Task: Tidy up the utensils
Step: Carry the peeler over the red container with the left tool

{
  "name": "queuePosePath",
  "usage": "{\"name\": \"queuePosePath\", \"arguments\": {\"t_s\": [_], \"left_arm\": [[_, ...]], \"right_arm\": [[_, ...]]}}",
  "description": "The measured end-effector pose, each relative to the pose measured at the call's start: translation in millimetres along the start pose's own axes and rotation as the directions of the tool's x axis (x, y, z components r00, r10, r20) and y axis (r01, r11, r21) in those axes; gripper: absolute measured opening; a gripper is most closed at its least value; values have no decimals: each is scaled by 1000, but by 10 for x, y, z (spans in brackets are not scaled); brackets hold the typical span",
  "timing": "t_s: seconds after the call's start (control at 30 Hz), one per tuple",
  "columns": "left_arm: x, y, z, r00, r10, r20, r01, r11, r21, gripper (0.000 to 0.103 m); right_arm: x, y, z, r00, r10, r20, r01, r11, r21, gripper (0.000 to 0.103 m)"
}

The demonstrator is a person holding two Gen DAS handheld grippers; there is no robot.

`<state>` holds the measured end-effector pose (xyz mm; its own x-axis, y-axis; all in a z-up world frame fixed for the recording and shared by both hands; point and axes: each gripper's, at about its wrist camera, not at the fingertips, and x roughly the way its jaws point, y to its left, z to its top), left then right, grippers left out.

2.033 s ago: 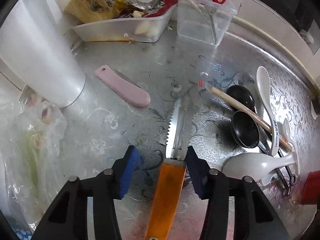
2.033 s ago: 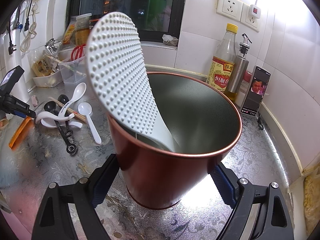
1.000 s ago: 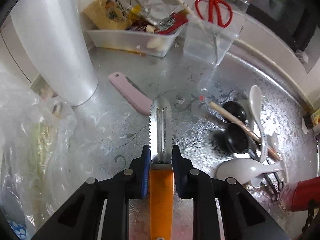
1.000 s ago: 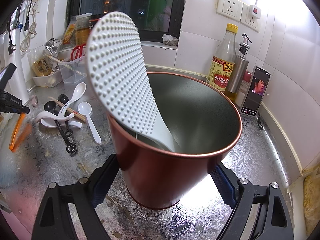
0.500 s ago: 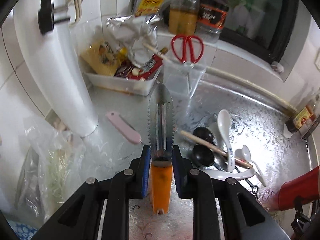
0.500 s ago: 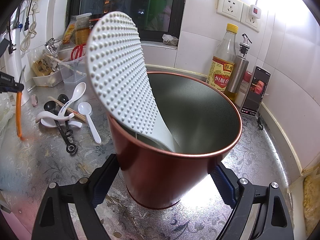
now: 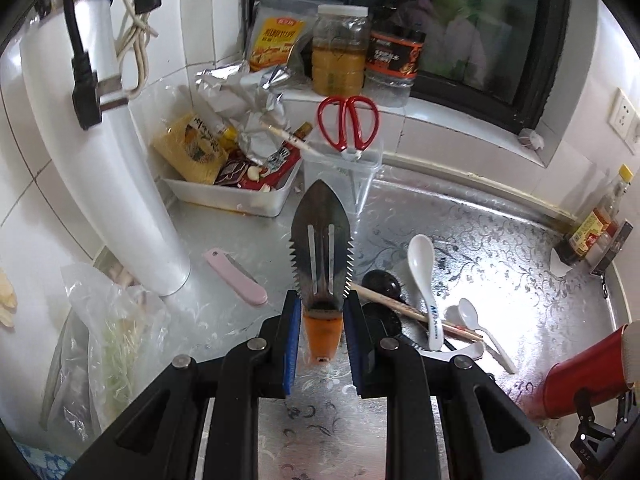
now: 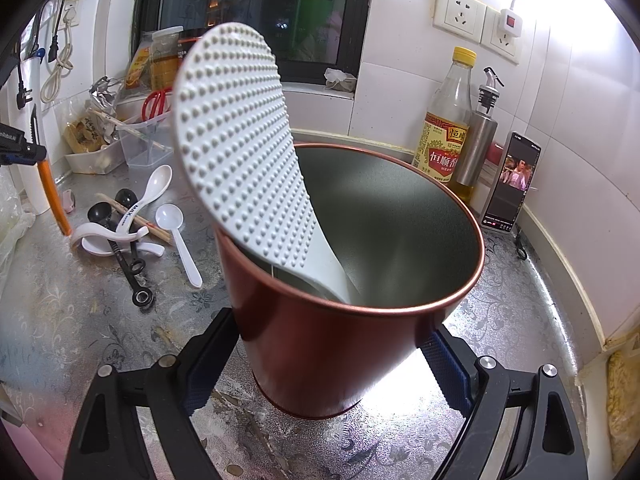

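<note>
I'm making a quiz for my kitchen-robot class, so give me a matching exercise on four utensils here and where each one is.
Things:
1. serrated scaler
2. rice paddle
3. red scissors
4. pink folding knife

Places:
A. flat on the counter beside the white pipe
B. standing in the red bucket
C. clamped in the left gripper
D. upright in the clear container

Pairs: 1-C, 2-B, 3-D, 4-A
</note>
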<state>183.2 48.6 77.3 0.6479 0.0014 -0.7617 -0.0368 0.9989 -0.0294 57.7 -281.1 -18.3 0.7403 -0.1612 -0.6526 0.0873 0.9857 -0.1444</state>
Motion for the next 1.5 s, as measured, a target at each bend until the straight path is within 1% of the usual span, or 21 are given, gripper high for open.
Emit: {"name": "queuePosePath", "arguments": {"t_s": [0.1,0.3,0.47,0.6,0.67,0.8,0.9,0.97,1.13,1.23,1.43,1.5], "left_arm": [[-96,-57,37,1000,-10,25,10,1000,12,22],[-345,-256,128,994,-70,84,65,996,61,22],[-562,-530,210,982,-139,131,121,983,137,22],[-691,-778,263,964,-222,147,191,961,201,22],[-749,-923,284,951,-273,147,235,944,233,22],[-881,-1198,320,919,-367,144,314,902,296,22],[-996,-1402,358,889,-437,140,371,864,341,22],[-1099,-1540,384,865,-482,140,405,834,374,22],[-1317,-1855,424,816,-561,138,449,767,459,22],[-1411,-2012,427,792,-596,129,468,730,498,22],[-1543,-2257,482,755,-645,115,493,675,550,22],[-1573,-2338,499,746,-657,108,495,655,571,22]], "right_arm": [[-4,0,-1,1000,0,0,0,1000,0,91],[-5,0,-1,1000,0,0,0,1000,0,91],[-4,1,0,1000,0,0,0,1000,0,91],[-4,0,1,1000,0,0,0,1000,1,91],[-5,0,1,1000,0,0,0,1000,1,91],[-5,0,1,1000,-1,0,1,1000,0,91],[-1,-1,2,1000,-1,0,1,1000,-1,91],[-5,0,1,1000,-1,0,1,1000,-3,91],[9,-2,6,1000,0,0,0,1000,-5,91],[12,0,8,1000,0,0,0,1000,-5,91],[9,-1,7,1000,0,0,0,1000,-5,91],[13,2,12,1000,1,0,-1,1000,-4,91]]}}
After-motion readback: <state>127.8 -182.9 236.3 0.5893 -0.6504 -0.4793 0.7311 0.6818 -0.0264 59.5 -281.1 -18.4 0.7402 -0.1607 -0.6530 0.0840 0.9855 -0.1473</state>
